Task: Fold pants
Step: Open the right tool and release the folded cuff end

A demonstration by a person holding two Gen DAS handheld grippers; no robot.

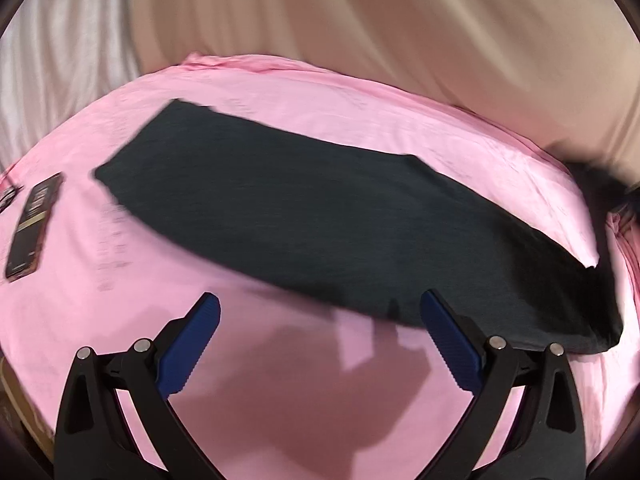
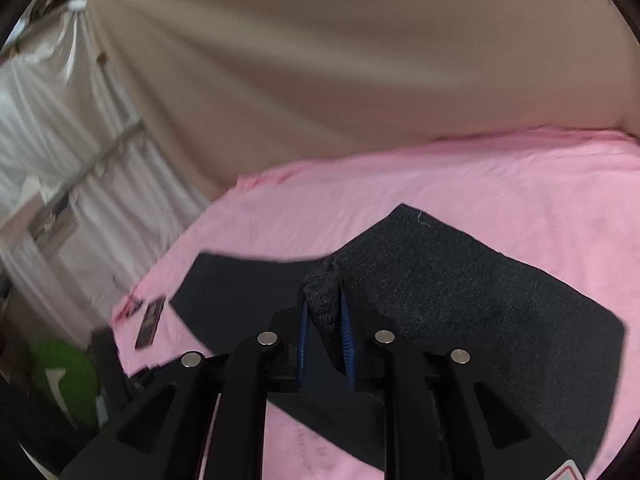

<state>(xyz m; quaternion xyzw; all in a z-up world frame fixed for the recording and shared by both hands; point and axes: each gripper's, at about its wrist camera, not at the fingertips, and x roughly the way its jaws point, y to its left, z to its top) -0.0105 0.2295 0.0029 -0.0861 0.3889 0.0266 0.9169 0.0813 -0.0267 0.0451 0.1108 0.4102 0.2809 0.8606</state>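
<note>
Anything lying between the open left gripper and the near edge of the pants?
Nothing: in the left wrist view, only bare pink sheet with the gripper's shadow separates the left gripper from the dark pants. The phone lies far off to the side.

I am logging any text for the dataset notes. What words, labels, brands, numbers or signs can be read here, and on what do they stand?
No text can be read in either view.
Phone on the pink sheet: its screen shows marks, too blurred to read.
Pink sheet: faint grey print beside the pants, too blurred to read.
Right gripper: a red-edged sign at the bottom edge of the view, cut off, unreadable.
</note>
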